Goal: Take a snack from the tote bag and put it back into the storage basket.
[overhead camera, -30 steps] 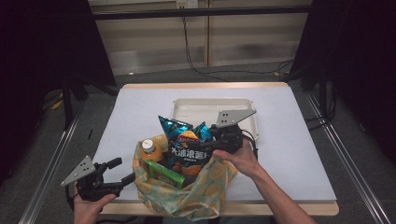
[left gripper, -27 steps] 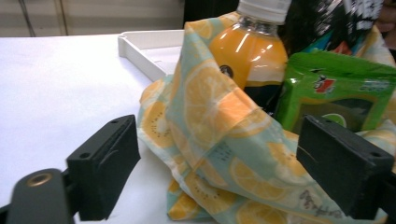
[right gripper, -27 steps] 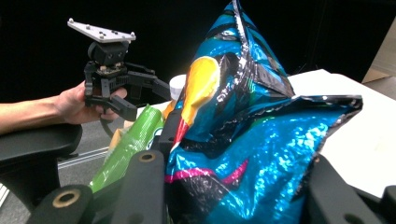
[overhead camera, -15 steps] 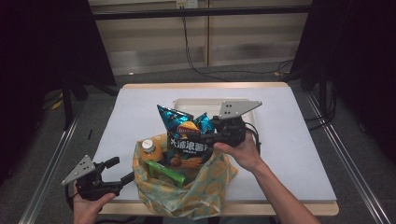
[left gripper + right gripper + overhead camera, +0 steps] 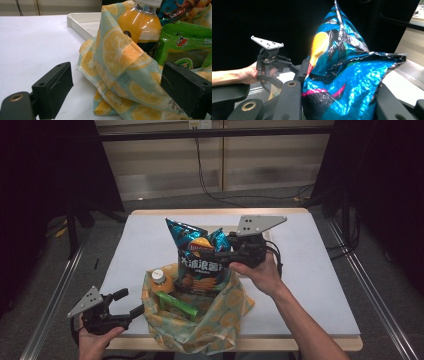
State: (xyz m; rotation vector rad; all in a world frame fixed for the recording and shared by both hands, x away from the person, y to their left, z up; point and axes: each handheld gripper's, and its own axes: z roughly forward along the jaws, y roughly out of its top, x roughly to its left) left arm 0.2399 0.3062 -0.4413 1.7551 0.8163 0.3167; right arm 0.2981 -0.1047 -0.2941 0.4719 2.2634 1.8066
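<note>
From the high view, our right gripper [image 5: 220, 256] clamps the blue chip bag [image 5: 200, 257], half out of the fruit-print bag [image 5: 200, 320]; let's lift straight so the cloth stays down. Left gripper view: our left gripper [image 5: 117, 90] gapes wide beside the cloth, orange bottle [image 5: 140, 25] cut off above. Right gripper view: foil bulges between our jaws, hiding what lies behind.

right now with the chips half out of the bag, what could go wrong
The right gripper pinches the puffy chip bag near its top, so it could slip or get crushed. Its lower end sits inside the cloth bag, which might lift or tip the juice bottle. The left gripper hangs open, not holding the cloth.
</note>
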